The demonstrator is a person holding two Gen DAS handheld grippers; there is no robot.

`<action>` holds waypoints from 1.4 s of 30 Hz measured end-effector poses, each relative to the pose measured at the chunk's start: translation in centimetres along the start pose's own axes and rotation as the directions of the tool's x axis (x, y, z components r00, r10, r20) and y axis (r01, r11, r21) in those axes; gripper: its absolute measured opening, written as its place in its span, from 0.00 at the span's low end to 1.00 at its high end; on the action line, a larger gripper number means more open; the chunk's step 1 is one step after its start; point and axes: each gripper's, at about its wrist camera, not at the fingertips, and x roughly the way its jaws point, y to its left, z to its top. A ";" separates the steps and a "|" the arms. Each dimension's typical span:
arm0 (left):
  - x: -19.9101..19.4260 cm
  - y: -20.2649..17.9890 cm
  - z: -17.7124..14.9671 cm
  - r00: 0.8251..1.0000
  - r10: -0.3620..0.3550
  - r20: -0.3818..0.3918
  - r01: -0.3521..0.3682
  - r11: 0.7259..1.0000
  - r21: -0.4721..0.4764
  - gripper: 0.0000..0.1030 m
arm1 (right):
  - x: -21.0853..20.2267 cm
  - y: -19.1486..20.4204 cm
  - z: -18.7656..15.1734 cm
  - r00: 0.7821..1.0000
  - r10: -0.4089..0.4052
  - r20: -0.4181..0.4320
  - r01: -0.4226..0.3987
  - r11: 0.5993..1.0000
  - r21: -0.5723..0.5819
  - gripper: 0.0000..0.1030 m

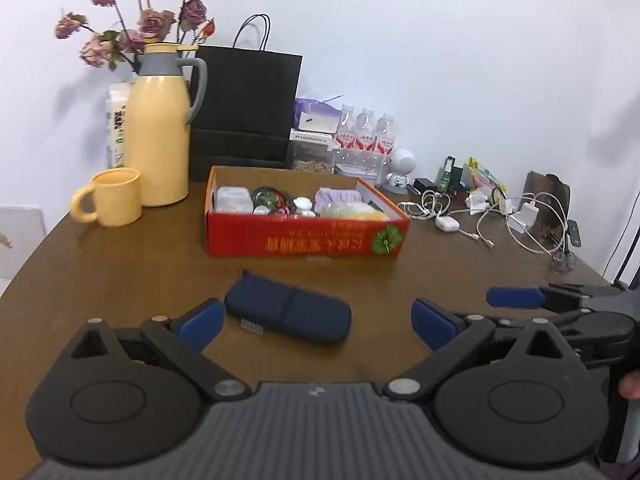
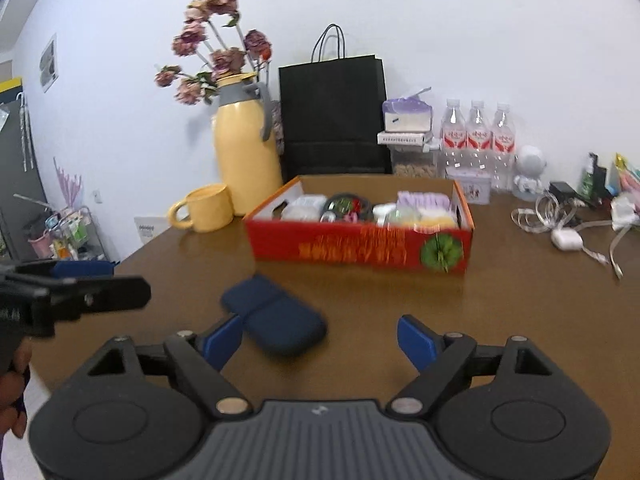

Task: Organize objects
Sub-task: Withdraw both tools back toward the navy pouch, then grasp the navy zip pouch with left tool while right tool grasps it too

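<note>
- Two grippers hang with their fingers spread and nothing between them: the left gripper (image 1: 318, 322) and the right gripper (image 2: 320, 340) both sit on the near side of the red box (image 1: 306, 240), low over the brown worktop (image 1: 120, 280).
- One loose item is left in front of the red box: a dark blue pouch (image 1: 288, 312), lying flat on the worktop, apart from the box's front wall and touching neither gripper.
- Soft and flat, the pouch could buckle or slide away if a finger comes down on its edge rather than straddling it; from the right wrist view its near end lies just beside the right gripper's left-hand finger (image 2: 224, 340), so a careless closing could nudge it instead of pinching it.
- Both grippers are close together, so reaching for the pouch at once risks them knocking into each other.
- Already the box looks nearly full of small things; dropping the pouch in roughly could tip items out or leave it perched on the rim.
- Behind the box to its left, the yellow mug (image 1: 110, 198) and yellow jug (image 1: 160, 132) could be struck by a wide swing.
</note>
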 end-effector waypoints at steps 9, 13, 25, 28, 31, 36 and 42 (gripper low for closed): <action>-1.4 -0.5 -1.7 0.999 0.046 0.006 -0.046 0.999 0.029 1.00 | -2.0 1.2 -3.3 0.999 -0.004 -0.043 0.005 0.999 0.040 0.85; 0.9 1.1 -1.2 0.999 0.048 0.013 -0.048 0.999 0.022 1.00 | -1.0 1.0 -2.9 0.999 0.016 -0.030 -0.014 0.998 0.062 0.85; 17.4 8.2 1.5 0.986 0.104 -0.131 -0.105 0.994 0.000 0.77 | 12.0 0.1 -1.8 0.990 0.084 -0.113 -0.060 0.978 0.201 0.63; 19.6 9.1 1.4 0.979 0.051 -0.196 -0.061 0.997 -0.044 0.52 | 14.5 -0.1 -1.7 0.987 0.100 -0.129 -0.063 0.962 0.265 0.46; 19.3 9.2 1.0 0.980 0.005 -0.197 -0.016 0.998 -0.054 0.37 | 15.4 -0.6 -1.8 0.992 0.075 -0.100 -0.043 0.954 0.295 0.42; 17.0 8.5 -0.4 0.977 -0.031 -0.212 0.007 0.994 -0.113 0.39 | 15.7 -2.6 -1.5 0.995 0.044 -0.089 -0.011 0.939 0.344 0.37; 17.6 9.8 -0.7 0.973 -0.086 -0.214 0.045 0.981 -0.188 0.41 | 17.0 -3.2 -0.9 0.994 0.072 -0.086 -0.041 0.947 0.319 0.39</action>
